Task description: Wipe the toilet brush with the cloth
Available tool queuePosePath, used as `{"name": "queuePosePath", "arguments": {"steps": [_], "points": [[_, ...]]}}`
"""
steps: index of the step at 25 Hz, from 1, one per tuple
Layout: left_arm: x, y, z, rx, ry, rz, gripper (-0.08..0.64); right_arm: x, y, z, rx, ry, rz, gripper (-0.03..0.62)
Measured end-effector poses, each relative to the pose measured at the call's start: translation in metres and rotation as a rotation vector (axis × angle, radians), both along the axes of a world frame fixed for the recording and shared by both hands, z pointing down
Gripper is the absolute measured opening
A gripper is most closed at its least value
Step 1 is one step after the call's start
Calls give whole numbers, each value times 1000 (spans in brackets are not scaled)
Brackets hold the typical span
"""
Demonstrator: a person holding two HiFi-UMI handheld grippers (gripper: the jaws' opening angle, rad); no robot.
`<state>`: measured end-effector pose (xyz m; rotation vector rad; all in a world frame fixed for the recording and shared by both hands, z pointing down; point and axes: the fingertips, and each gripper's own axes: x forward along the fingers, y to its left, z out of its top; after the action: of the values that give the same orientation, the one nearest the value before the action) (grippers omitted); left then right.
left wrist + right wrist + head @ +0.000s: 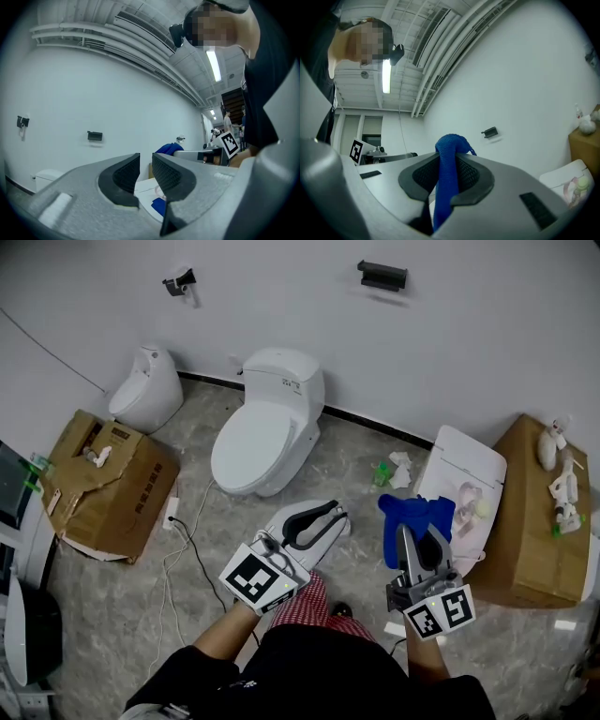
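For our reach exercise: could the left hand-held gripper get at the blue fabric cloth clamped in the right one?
Probably yes: the left hand-held gripper is empty, jaws slightly apart, and only open air lies between it and the blue fabric cloth in the right hand-held gripper.

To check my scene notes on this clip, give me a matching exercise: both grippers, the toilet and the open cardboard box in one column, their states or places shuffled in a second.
Things
1. left gripper
2. right gripper
3. toilet
4. open cardboard box

States or places
A. lid down, standing at the wall
B. shut on the blue cloth
C. on the floor at the head view's left, flaps open
D. jaws a little apart, nothing between them

Pairs: 1-D, 2-B, 3-A, 4-C
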<state>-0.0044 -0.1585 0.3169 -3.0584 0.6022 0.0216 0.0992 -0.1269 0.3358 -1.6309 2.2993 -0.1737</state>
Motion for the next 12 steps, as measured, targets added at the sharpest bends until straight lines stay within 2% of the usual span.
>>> {"name": "queuePosePath", "arguments": {"steps": [12], "points": [[-9, -58, 36, -50, -26, 54, 83, -6, -40, 28, -31, 5, 81, 66]]}}
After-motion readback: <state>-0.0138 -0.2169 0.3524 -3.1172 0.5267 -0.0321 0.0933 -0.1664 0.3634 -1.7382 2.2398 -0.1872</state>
